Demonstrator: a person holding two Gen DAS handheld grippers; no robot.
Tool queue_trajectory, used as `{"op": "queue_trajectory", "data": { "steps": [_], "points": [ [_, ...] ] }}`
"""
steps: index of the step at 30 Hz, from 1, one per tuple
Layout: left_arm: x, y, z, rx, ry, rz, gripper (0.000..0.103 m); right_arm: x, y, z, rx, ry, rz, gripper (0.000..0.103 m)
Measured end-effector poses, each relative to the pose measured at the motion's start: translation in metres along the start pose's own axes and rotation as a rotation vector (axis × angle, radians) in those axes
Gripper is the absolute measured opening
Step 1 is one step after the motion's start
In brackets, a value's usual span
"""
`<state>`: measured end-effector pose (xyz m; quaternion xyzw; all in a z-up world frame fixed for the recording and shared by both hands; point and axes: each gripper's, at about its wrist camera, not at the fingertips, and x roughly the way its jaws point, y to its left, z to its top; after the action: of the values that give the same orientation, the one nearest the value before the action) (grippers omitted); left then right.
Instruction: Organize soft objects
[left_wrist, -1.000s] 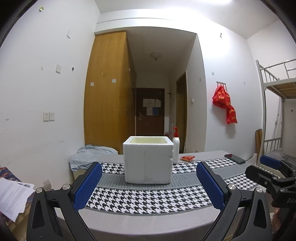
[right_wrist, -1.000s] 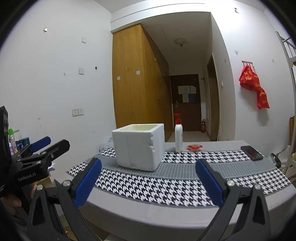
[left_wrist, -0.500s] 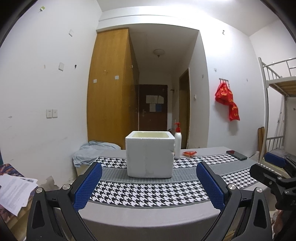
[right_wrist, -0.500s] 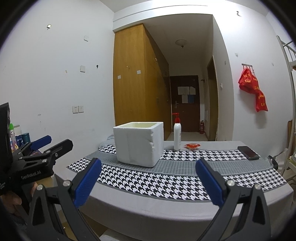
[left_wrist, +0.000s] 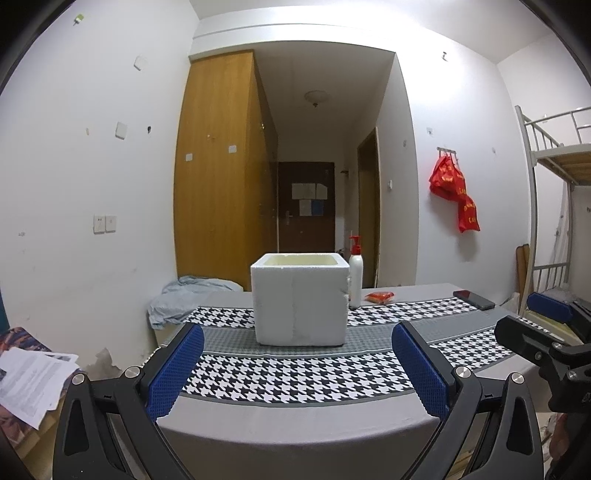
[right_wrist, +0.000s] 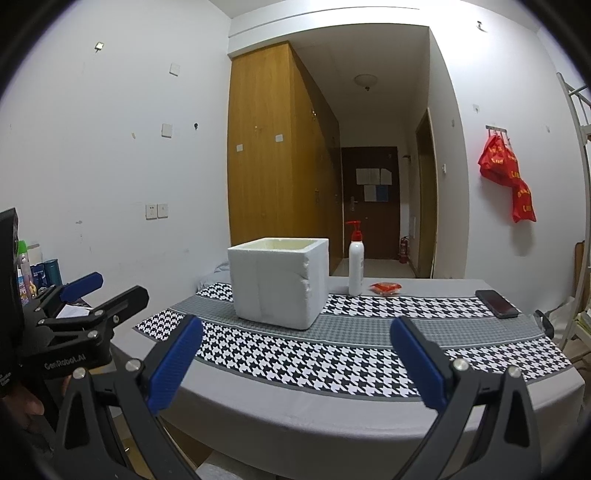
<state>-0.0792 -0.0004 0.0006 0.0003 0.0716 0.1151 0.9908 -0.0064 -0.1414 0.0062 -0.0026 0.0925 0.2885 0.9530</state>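
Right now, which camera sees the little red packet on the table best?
The right wrist view: the red packet lies clear beside the white pump bottle, with nothing covering it. The left wrist view shows it too, but flatter and farther back, just past the foam box.

White foam box (left_wrist: 300, 302), matt and grainy; woven houndstooth cloth (left_wrist: 295, 376) on matt grey bench (left_wrist: 295, 424); glossy plastic pump bottle (left_wrist: 355, 275); varnished wood wardrobe (left_wrist: 218, 177); glossy black phone (right_wrist: 496, 303).
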Motion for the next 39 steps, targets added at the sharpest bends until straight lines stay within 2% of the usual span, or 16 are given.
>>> {"op": "queue_trajectory", "data": {
  "steps": [39],
  "points": [
    [-0.0007, -0.0009, -0.0063, 0.014, 0.021, -0.002, 0.102, 0.0020, 0.0042, -0.0057, -0.007, 0.013, 0.020, 0.103]
  ]
}}
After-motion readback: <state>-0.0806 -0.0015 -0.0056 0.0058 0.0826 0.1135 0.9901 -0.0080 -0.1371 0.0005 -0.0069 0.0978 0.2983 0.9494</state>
